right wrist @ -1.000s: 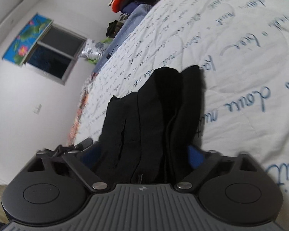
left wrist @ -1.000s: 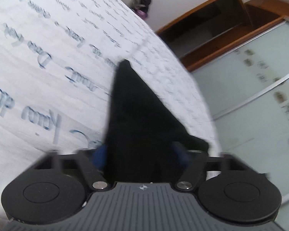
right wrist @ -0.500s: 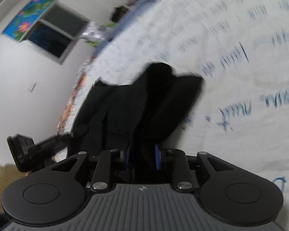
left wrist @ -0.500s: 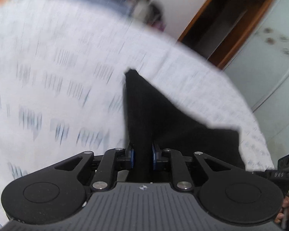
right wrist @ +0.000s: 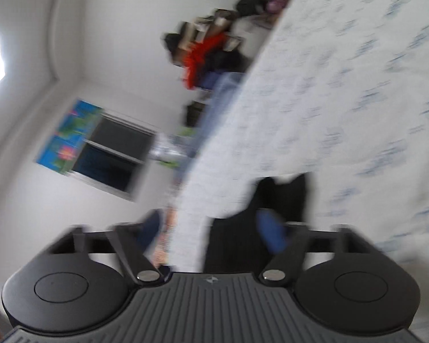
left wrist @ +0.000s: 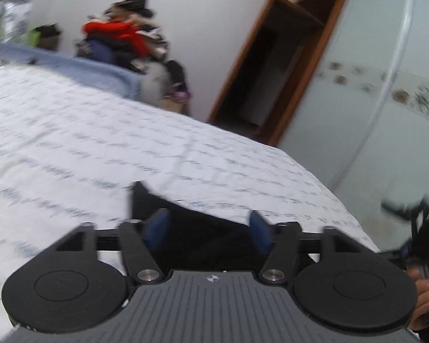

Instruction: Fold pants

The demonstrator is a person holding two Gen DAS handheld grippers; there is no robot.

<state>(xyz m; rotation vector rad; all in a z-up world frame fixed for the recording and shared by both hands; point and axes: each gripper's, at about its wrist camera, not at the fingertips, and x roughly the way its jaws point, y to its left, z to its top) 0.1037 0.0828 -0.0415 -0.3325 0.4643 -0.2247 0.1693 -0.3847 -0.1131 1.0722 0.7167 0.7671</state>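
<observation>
The black pants [left wrist: 208, 245] lie folded on the white bedspread [left wrist: 100, 148] with blue writing. My left gripper [left wrist: 208, 225] hangs just above them. Its jaws are opening, and the blue pads [left wrist: 157, 224] stand wide apart with cloth showing between them but untouched. In the right wrist view the pants [right wrist: 283, 194] lie under and ahead of my right gripper [right wrist: 211, 231]. Its jaws are also opening, with the pads [right wrist: 271, 234] clear of the cloth. Both views are blurred by motion. The right gripper's black frame [left wrist: 414, 220] and the hand [left wrist: 423, 294] holding it show at the left view's right edge.
A pile of clothes with a red garment [left wrist: 120, 37] sits past the bed's far end, beside a blue blanket [left wrist: 85, 68]. A wooden door frame [left wrist: 260, 65] and frosted wardrobe doors [left wrist: 371, 100] stand to the right. A dark window [right wrist: 114, 157] with a flower poster [right wrist: 68, 137] is on the wall.
Half a second ago both grippers were shut on the pants; now both have let go and stand wide. Both have lifted and tilted up, so more of the room shows.
</observation>
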